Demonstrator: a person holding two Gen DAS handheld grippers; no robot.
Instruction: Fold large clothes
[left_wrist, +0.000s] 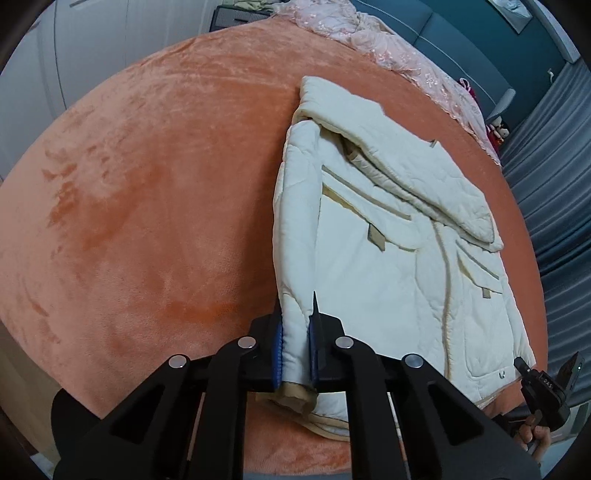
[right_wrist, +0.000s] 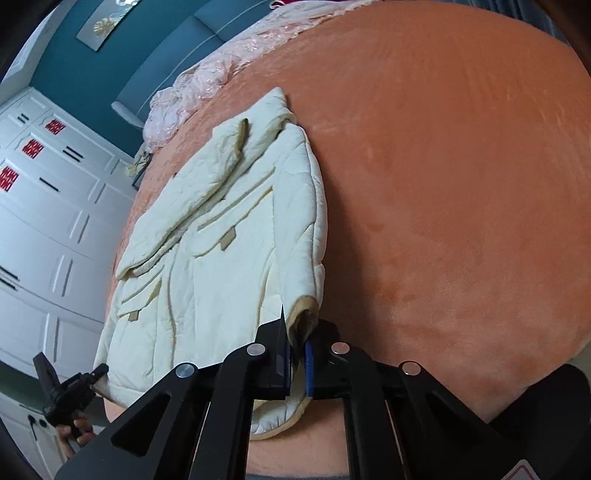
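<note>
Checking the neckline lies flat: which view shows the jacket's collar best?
Left wrist view: the collar spreads broad and flat on the orange blanket. The right wrist view shows it smaller and narrower, beside the folded sleeve.

A home bedroom: a wide bed under an orange plush blanket (left_wrist: 147, 184), pink lace bedding (left_wrist: 388, 44) at one o'clock, white panelled wardrobe doors (right_wrist: 44, 229) at nine o'clock.

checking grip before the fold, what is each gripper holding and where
left gripper: jacket sleeve, just above the cuff. right gripper: a sleeve's tan cuff.
</note>
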